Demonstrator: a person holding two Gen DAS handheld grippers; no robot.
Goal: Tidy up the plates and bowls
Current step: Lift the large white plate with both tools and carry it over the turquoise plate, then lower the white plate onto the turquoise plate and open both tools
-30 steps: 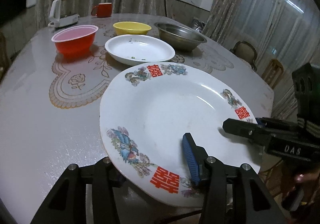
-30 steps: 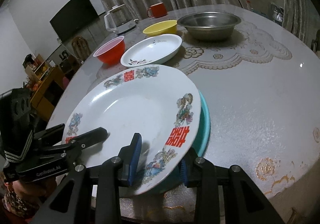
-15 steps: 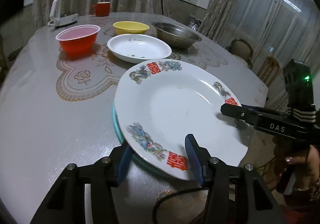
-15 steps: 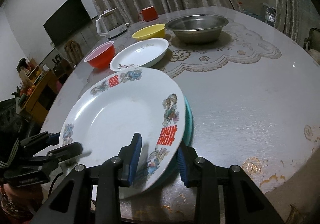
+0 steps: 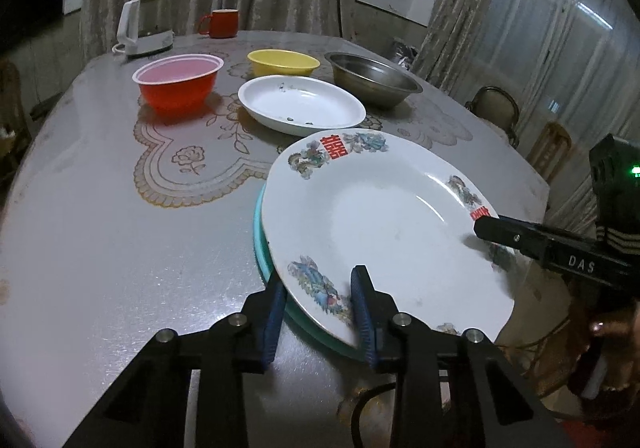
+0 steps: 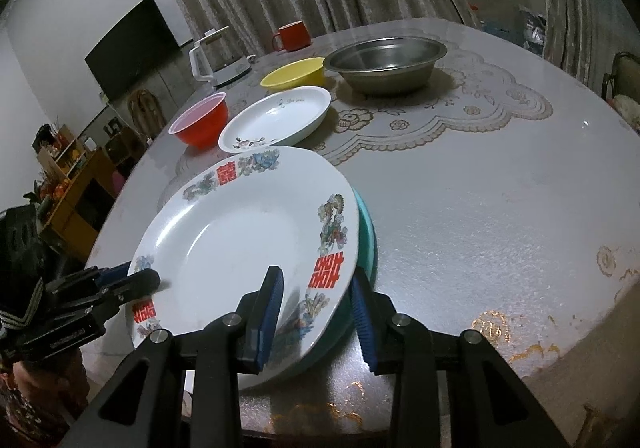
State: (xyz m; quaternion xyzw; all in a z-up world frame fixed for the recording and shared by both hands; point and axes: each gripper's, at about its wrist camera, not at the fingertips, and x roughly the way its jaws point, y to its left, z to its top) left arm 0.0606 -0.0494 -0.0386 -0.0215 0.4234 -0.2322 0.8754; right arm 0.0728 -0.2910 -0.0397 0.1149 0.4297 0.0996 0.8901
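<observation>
Plates sit stacked at the table's (image 5: pixel 100 248) near edge: decorated white plate (image 5: pixel 380 224) over teal plate (image 5: pixel 262 260). Left gripper (image 5: pixel 318 302), jaws closing, straddles both rims; right gripper (image 6: pixel 316 304) pinches them. Beyond: oval dish (image 5: pixel 302 110), red bowl (image 5: pixel 178 86), yellow bowl (image 5: pixel 283 63), steel basin (image 5: pixel 372 78), kettle (image 5: pixel 145 22), mug (image 5: pixel 222 23).

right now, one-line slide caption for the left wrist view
Both grippers, left closing, clasp a decorated white plate stacked on a teal plate; bowls wait behind.

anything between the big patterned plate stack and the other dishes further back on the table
Nothing visible. Only bare table lies between the patterned plate, stacked on a teal plate, and the small white plate.
</observation>
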